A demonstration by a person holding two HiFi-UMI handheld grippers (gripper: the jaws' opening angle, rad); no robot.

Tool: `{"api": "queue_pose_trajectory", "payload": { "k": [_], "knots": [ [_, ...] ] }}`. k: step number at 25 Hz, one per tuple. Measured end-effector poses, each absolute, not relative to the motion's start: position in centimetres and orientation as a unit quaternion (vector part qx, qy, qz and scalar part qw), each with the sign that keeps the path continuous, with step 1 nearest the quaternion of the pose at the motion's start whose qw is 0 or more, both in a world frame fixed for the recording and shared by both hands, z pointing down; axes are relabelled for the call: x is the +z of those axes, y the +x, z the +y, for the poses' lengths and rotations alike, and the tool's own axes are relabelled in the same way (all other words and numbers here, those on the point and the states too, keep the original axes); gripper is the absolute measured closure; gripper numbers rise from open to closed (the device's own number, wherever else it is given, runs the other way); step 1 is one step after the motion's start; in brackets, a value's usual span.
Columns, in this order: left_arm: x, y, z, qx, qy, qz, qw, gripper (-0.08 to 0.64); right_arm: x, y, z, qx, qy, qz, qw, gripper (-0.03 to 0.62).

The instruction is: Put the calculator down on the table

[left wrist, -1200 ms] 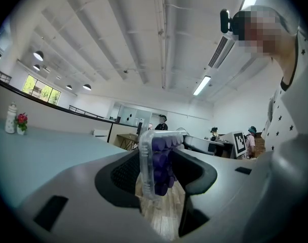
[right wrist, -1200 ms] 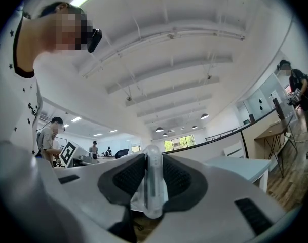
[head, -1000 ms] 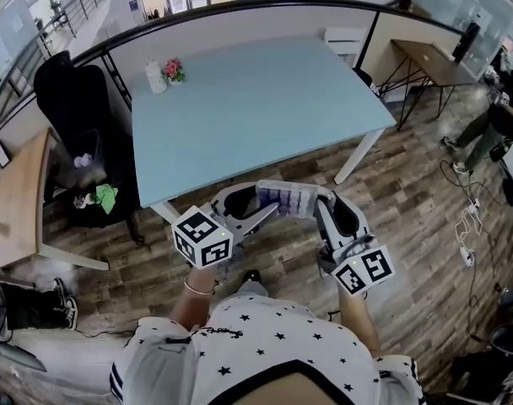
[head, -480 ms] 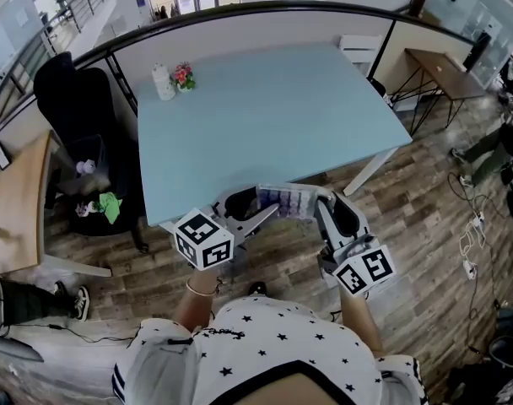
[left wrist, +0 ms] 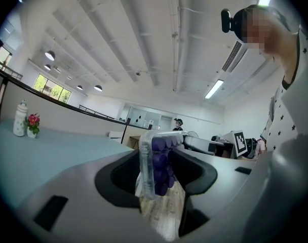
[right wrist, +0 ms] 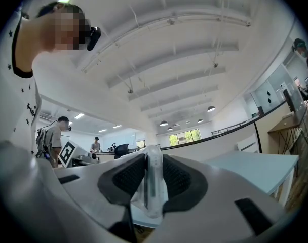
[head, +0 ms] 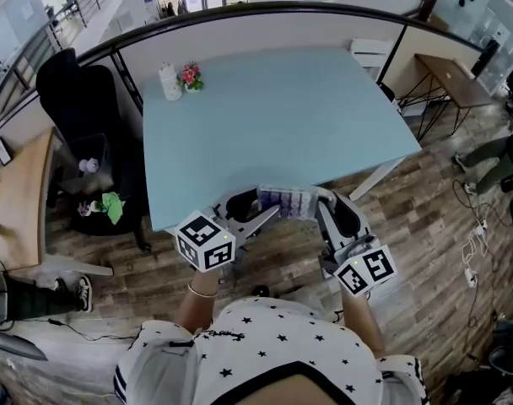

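Note:
A calculator (head: 286,201) with purple keys in a clear case hangs in the air just short of the front edge of the light blue table (head: 265,116). My left gripper (head: 256,209) is shut on its left end and my right gripper (head: 322,202) on its right end. In the left gripper view the calculator (left wrist: 159,166) stands edge-on between the jaws of the left gripper (left wrist: 161,156). Seen from the right gripper (right wrist: 153,173), the case's thin clear edge (right wrist: 154,186) is pinched between the dark pads.
A white bottle (head: 170,81) and a small pot of flowers (head: 190,76) stand at the table's far left corner. A black chair (head: 79,99) and a wooden desk (head: 16,201) are to the left, another wooden desk (head: 450,66) to the right. Below is wood floor (head: 425,218).
Both grippers have carried the calculator towards the table; its front edge now lies closer to the calculator. Neither grip has changed.

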State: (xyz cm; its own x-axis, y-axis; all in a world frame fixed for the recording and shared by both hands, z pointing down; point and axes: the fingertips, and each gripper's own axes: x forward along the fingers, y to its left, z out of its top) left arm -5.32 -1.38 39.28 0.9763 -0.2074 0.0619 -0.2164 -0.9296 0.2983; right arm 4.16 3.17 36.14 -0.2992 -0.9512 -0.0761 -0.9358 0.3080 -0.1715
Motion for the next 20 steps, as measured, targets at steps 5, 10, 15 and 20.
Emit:
{"api": "queue_pose_trajectory", "payload": {
  "k": [5, 10, 15, 20],
  "knots": [
    [39.6, -5.8, -3.1, 0.014, 0.977, -0.141, 0.159, 0.345, 36.3, 4.0, 0.8, -0.050, -0.560, 0.823, 0.080, 0.499],
    [39.7, -6.3, -5.5, 0.011, 0.968, -0.196, 0.154, 0.345, 36.6, 3.8, -2.7, -0.054, -0.515, 0.851, 0.086, 0.499],
    [39.7, -6.9, -8.8, 0.007, 0.955, -0.254, 0.153, 0.345, 36.7, 3.6, -7.2, -0.062, -0.463, 0.880, 0.087, 0.499],
    [39.6, -6.6, -11.4, 0.000, 0.942, -0.298, 0.156, 0.345, 36.6, 4.0, -10.8, -0.066, -0.423, 0.900, 0.086, 0.499]
  ]
}}
